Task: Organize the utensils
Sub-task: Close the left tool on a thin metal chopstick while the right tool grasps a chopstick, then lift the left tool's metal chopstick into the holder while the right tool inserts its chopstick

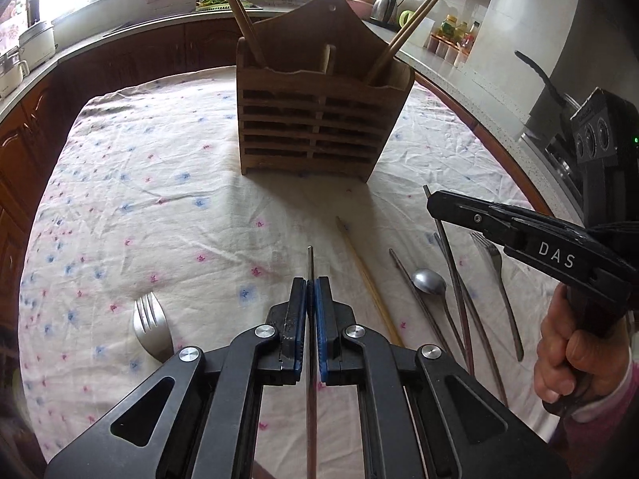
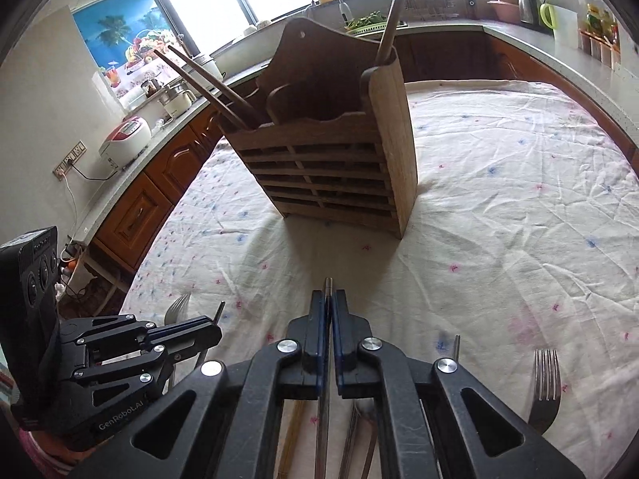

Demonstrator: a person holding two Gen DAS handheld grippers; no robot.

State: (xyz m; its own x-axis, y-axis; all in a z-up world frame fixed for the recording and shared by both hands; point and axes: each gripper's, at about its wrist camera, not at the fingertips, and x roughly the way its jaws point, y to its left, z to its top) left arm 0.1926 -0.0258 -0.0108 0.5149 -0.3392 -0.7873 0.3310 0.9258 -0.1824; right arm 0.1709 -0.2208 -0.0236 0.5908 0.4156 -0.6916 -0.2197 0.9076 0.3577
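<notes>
Left gripper: we hold it pinched on a thin metal chopstick, tip pointing at the wooden holder. Right gripper: pinched on another metal chopstick.

Holder: upright on the clothed counter, wooden chopsticks already slanting inside. Spoon and forks lie loose.

Risks, as we judge: slim sticks pivoting in the pads, tips catching the holder's rim, nudging it over.

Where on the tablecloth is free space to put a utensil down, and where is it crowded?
Free: the cloth between the wooden holder and the left gripper, and left of it above the lone fork. Crowded: under the right gripper, where the spoon, second fork and chopsticks lie close.
</notes>
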